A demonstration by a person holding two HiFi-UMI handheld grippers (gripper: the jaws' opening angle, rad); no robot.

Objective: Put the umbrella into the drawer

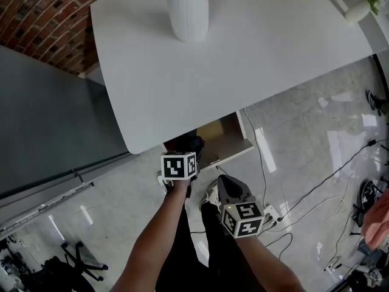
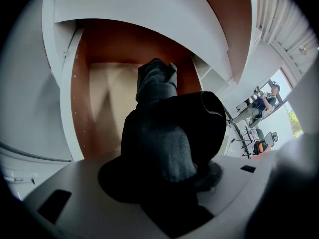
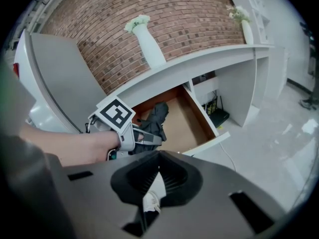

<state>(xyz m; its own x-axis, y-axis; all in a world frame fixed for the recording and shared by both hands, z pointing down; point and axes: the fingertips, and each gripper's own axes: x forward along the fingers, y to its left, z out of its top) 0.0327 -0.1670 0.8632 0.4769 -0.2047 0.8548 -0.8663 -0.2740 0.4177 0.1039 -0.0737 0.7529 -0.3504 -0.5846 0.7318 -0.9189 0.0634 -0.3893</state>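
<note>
Left claw (image 3: 147, 136) round umbrella (image 2: 169, 133), over drawer (image 2: 81, 103)

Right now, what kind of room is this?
Probably an office or studio set up like a living room: a brick wall, a white vase on a long white counter with an open drawer, and loose cables on the shiny floor.

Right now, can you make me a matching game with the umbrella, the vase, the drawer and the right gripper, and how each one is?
Things:
1. umbrella
2. vase
3. drawer
4. right gripper

States:
A. pulled open under the table
B. holds nothing
C. held in the left gripper
D. stands on the table

Pairs: 1-C, 2-D, 3-A, 4-B
</note>
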